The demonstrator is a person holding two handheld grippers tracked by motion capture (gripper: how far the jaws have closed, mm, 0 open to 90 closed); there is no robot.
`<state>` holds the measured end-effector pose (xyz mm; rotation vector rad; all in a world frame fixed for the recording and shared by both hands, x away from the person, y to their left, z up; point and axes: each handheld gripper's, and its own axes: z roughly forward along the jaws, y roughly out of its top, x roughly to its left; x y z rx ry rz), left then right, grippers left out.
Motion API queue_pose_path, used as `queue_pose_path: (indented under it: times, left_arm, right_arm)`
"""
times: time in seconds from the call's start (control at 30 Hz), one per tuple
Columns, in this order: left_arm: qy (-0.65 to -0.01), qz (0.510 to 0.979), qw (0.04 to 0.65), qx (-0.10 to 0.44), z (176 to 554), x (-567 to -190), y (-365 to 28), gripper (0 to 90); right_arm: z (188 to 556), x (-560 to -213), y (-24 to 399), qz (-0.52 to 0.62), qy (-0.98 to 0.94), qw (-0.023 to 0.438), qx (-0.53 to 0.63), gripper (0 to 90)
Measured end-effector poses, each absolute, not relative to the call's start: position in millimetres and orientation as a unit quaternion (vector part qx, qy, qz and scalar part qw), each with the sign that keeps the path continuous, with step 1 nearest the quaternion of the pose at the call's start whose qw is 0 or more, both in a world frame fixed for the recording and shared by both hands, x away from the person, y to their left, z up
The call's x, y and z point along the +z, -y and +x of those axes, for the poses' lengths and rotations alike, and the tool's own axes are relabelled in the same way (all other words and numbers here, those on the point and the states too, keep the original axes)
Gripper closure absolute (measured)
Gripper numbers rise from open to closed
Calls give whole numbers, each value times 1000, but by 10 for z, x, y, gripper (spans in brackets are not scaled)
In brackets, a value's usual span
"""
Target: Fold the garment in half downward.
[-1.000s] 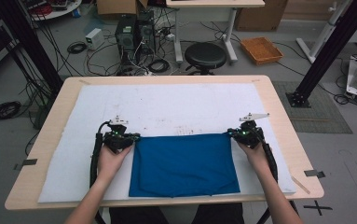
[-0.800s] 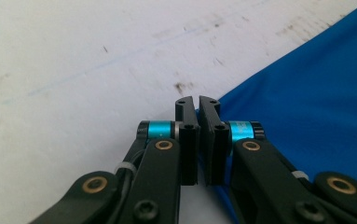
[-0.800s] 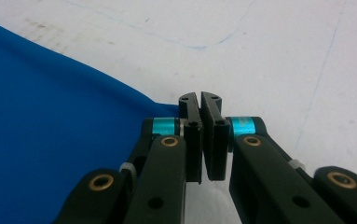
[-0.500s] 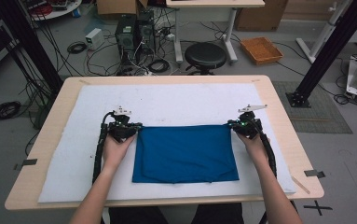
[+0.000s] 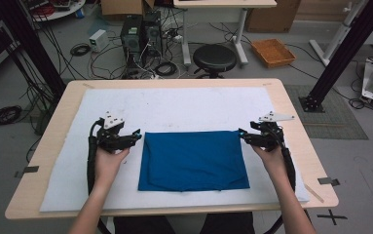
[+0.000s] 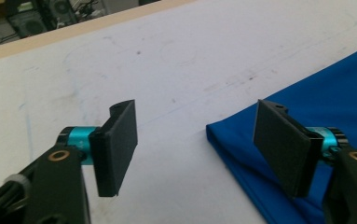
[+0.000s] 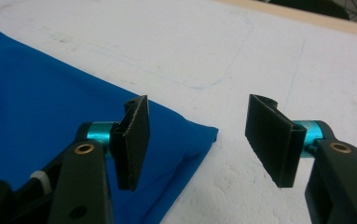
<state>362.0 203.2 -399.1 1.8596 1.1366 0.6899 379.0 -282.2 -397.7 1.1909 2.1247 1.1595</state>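
My left gripper (image 6: 195,149) has its two black jaws spread wide with nothing between them but the white mat (image 6: 176,60). In the left gripper view one jaw hangs over bare mat and the other over the edge of the blue cloth (image 6: 325,107), whose near corner lies just ahead of the gap between them. I cannot tell whether that jaw touches the fabric or only hovers above it.

My right gripper (image 7: 204,140) is the same: jaws apart, holding nothing. In the right gripper view one jaw sits over the blue cloth (image 7: 41,107) and the other over the white mat (image 7: 269,51), with the cloth's corner pointing into the open gap. Faint blue pen lines run across the mat beyond the jaws.

From the high view, my left gripper (image 5: 134,136) sits just beside the cloth's far left corner and my right gripper (image 5: 243,135) just beside its far right corner, both pointing inward toward each other. My left hand (image 5: 107,163) and right hand (image 5: 272,158) come up from the near edge, a black cable trailing along each forearm.

The blue cloth (image 5: 193,160) lies flat as a folded rectangle in the middle of the mat (image 5: 184,105), nearer my side. The mat covers most of the wooden table (image 5: 303,136). Beyond the table, on the floor, stand a black stool (image 5: 214,57), computer towers (image 5: 140,31) amid tangled cables, and an orange tray (image 5: 272,52).
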Motion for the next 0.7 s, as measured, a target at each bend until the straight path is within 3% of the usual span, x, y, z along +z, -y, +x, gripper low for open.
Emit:
queue_pose_path:
  times: [0.17, 0.23, 0.33, 0.57, 0.7]
  left_arm:
    - [-449, 738, 422, 276, 3482, -3937, -2133, 302]
    - [-444, 731, 462, 236, 3444, -3933, -2251, 330]
    - [-451, 723, 475, 218, 3442, -3936, -2312, 372]
    - [-402, 728, 497, 246, 3332, -4030, -2433, 473]
    - [-367, 725, 517, 270, 3305, -4085, -2464, 487]
  right_arm:
    - [3637, -3865, 2833, 420, -765, 232, 429, 311]
    - [3555, -3822, 2860, 419, -758, 232, 443, 263]
    - [3529, -3837, 2913, 428, -745, 210, 467, 224]
    - [3522, -3835, 2995, 419, -742, 190, 488, 392]
    - [3545, -3856, 3005, 421, -740, 189, 490, 410]
